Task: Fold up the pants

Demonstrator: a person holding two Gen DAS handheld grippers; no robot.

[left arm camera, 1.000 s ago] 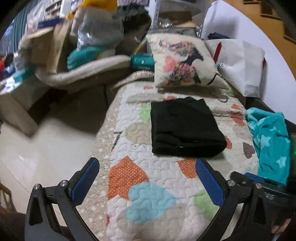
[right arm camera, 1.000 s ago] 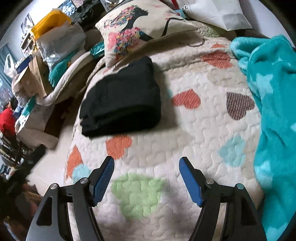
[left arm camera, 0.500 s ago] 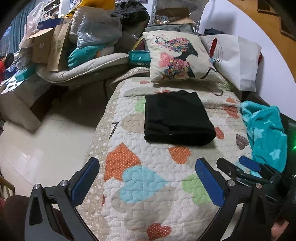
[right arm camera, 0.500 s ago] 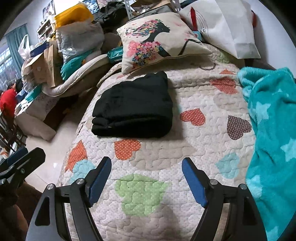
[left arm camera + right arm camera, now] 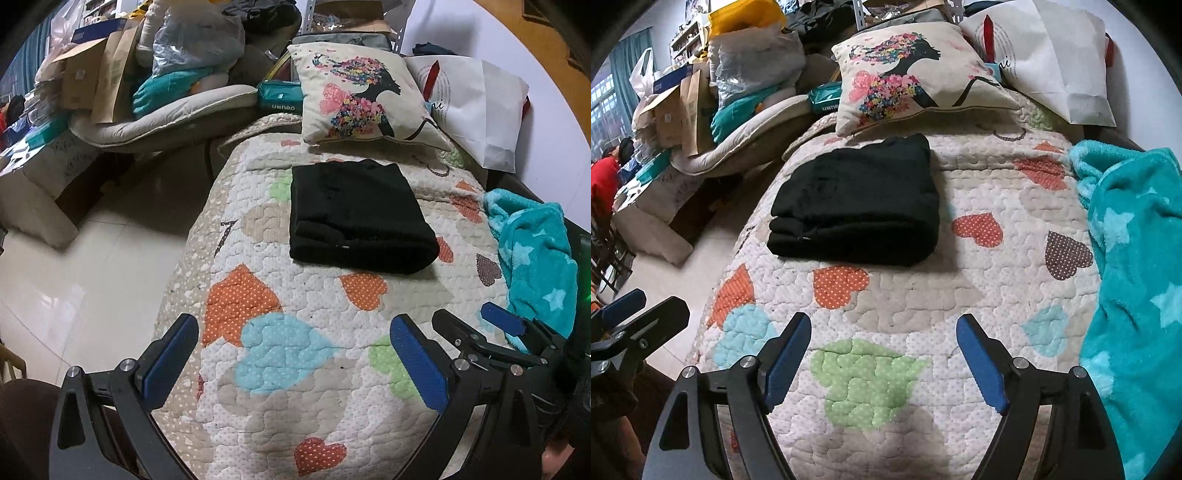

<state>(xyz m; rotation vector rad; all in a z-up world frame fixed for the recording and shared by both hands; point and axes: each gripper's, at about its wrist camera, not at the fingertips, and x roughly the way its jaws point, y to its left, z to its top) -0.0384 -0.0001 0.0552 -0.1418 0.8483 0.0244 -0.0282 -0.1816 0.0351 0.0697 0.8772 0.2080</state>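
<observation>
Both grippers are sitting farther back from the pants than a second ago. Quilt [image 5: 314, 332] is filling most of each view. Folded black pants [image 5: 354, 218] are lying flat on it, well ahead of the fingers. Left gripper [image 5: 295, 354] and right gripper [image 5: 882, 350] are gaping wide, holding nothing, touching nothing.

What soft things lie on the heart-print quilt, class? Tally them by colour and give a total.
Black: 1, the folded pants
Teal: 1, the star-print blanket
Cream with floral print: 1, the cushion
White: 1, the pillow
Total: 4
</observation>
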